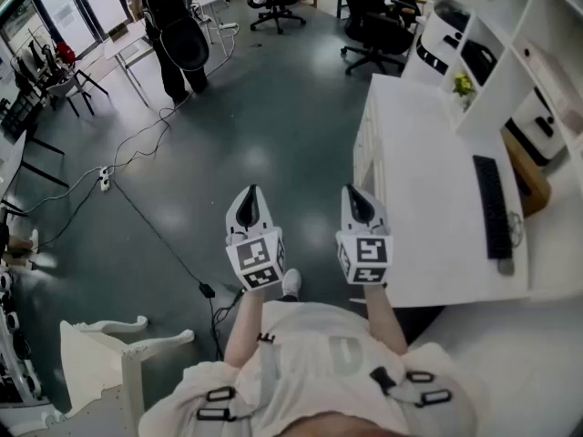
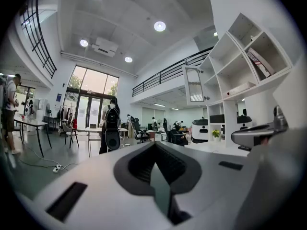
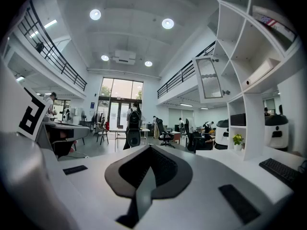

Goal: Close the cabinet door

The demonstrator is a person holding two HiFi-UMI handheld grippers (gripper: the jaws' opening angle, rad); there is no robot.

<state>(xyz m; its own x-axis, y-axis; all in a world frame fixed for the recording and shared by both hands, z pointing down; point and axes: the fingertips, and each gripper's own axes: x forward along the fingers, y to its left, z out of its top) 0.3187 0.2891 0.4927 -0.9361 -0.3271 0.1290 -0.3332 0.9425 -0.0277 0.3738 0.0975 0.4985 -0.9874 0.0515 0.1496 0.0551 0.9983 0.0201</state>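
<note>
White-shelled with dark pads, the left gripper (image 1: pixel 248 194) and right gripper (image 1: pixel 355 197) are both pinched fully together on nothing, held side by side and about level over the grey floor (image 1: pixel 273 107). Just to their right runs the white worktop (image 1: pixel 424 198), which carries a black keyboard (image 1: pixel 492 209). High on the shelf unit (image 3: pixel 253 128) beyond it, the ribbed-glass cabinet door (image 3: pixel 209 80) stands swung out, well apart from either gripper. By my judgement nothing is done yet: the reach and the push shut both remain.

A black keyboard (image 1: pixel 492 209) lies on the white counter (image 1: pixel 419 208), with perhaps a small plant (image 1: pixel 464 85) farther back.
</note>
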